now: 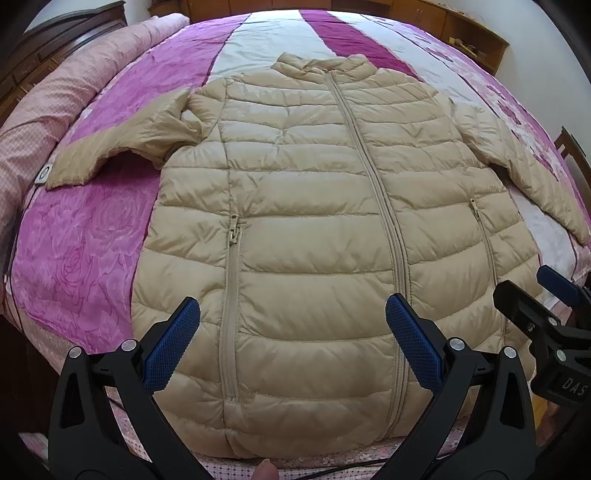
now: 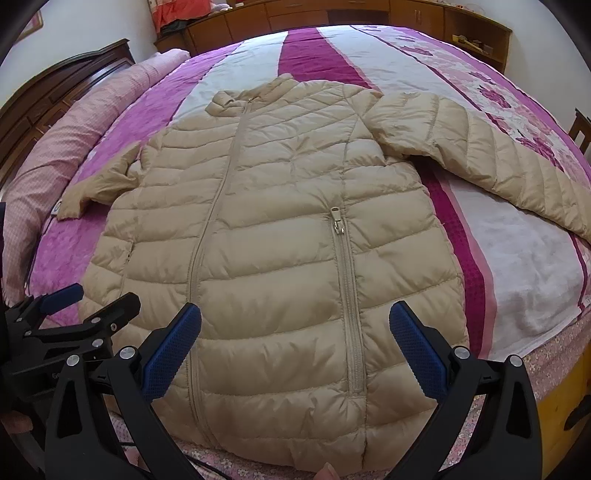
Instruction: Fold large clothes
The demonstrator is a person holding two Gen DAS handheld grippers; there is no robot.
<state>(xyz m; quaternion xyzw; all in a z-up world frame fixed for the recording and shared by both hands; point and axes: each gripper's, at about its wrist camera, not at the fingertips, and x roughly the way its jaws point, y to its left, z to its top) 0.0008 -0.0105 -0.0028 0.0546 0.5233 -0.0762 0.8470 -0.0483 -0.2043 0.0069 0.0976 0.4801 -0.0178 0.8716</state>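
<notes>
A beige quilted puffer jacket (image 1: 295, 221) lies flat, front up and zipped, on the bed, collar far, hem near; it also shows in the right wrist view (image 2: 280, 236). Both sleeves are spread out to the sides: the left sleeve (image 1: 110, 147) and the right sleeve (image 2: 498, 155). My left gripper (image 1: 293, 325) is open and empty, hovering above the jacket's lower left half. My right gripper (image 2: 295, 328) is open and empty above the lower right half, around the pocket zipper (image 2: 341, 225). Each gripper shows in the other's view: the right (image 1: 546, 306), the left (image 2: 85, 306).
The bed has a pink, magenta and white striped floral cover (image 1: 92, 236). A rolled pink quilt (image 1: 55, 96) lies along the left edge. Wooden cabinets (image 2: 332, 14) stand beyond the bed, a wooden headboard (image 2: 62, 85) at left. A chair (image 1: 576, 155) is at right.
</notes>
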